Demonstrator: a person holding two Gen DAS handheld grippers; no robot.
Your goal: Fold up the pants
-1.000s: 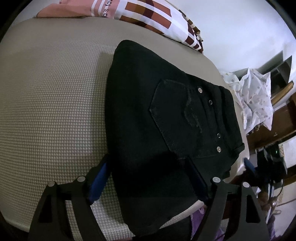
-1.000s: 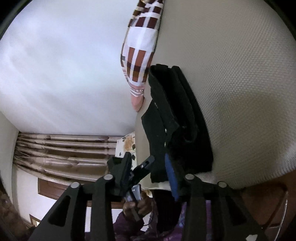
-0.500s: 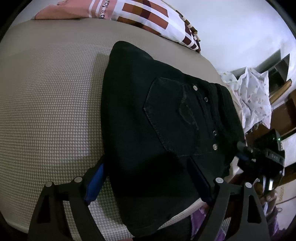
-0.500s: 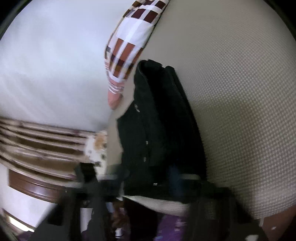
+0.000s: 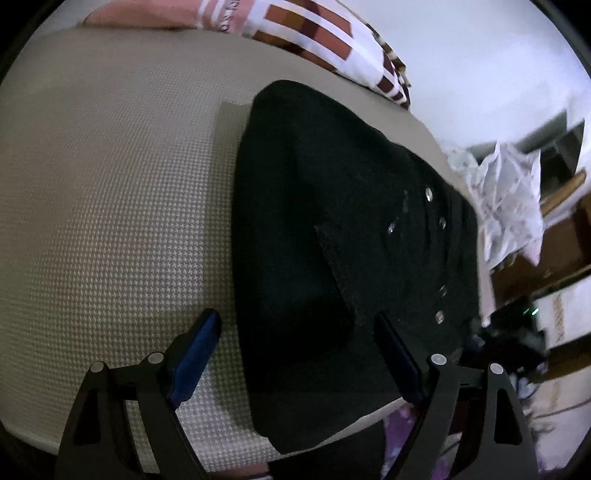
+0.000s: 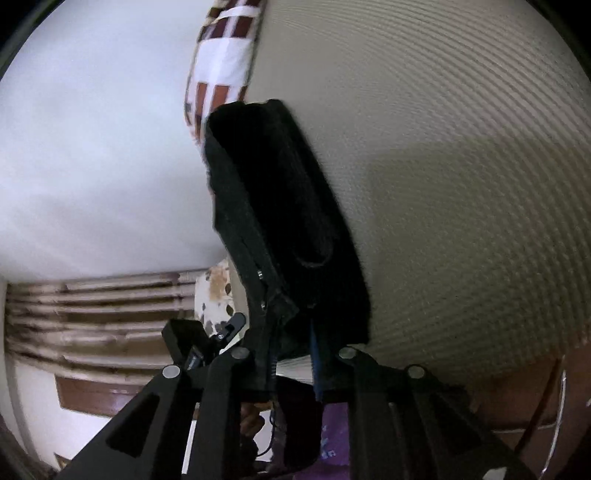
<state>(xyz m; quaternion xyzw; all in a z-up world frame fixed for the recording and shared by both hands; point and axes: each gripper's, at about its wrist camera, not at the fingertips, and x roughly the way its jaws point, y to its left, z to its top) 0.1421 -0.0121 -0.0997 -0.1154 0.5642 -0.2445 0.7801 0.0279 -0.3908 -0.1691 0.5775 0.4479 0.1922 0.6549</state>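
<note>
The black pants (image 5: 332, 251) lie folded near the bed's (image 5: 110, 192) edge, a patterned pillow (image 5: 317, 33) beyond. The right gripper (image 6: 291, 354) has just closed, pinching their edge; the left gripper (image 5: 299, 354) straddles them, spread wide.

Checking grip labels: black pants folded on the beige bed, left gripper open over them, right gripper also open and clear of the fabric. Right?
Not quite. The right gripper isn't open and clear: in the right wrist view its jaws have just been closing and now pinch the near edge of the black pants. The rest holds: the left gripper stands open over the pants on the beige bed.
</note>
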